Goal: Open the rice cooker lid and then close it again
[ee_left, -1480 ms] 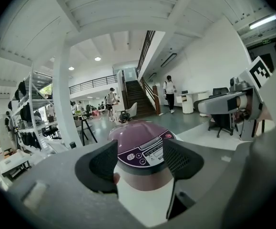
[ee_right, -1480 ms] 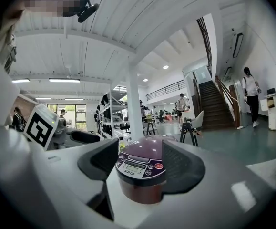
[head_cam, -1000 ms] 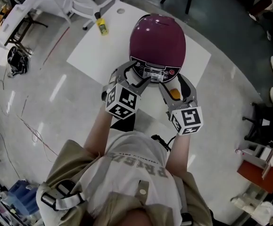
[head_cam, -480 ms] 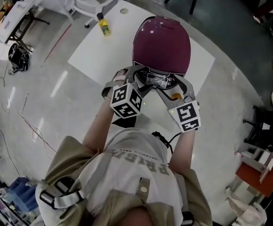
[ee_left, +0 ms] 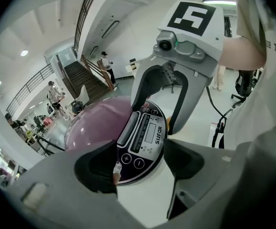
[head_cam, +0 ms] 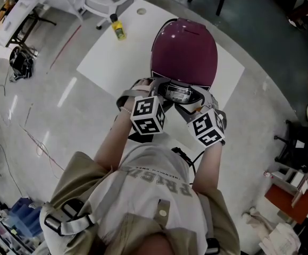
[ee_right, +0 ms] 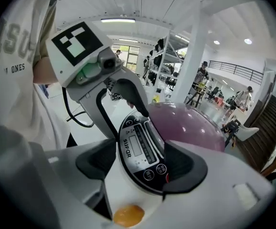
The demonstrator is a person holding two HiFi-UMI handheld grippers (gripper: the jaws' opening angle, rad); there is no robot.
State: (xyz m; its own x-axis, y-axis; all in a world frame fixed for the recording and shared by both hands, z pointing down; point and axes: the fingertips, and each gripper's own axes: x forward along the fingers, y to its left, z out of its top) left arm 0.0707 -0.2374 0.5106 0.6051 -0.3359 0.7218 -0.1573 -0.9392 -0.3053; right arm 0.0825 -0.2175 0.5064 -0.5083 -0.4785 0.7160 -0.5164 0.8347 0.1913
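Observation:
The rice cooker stands on a white table, its maroon domed lid down. Its dark control panel with a small display faces me, with an orange button below it on the white body. My left gripper hovers at the panel's left side; its jaws stand apart around the panel's lower edge, holding nothing. My right gripper sits at the panel's right, jaws spread either side of the panel, also empty. Each gripper shows in the other's view.
A yellow bottle stands near the table's far left edge, beside a small round hole in the top. White chairs sit beyond the table. Cables lie on the floor at left.
Both grippers have dropped and closed in on the cooker's front panel, rolling so that their marker cubes tilt toward each other. The lid has stayed down.

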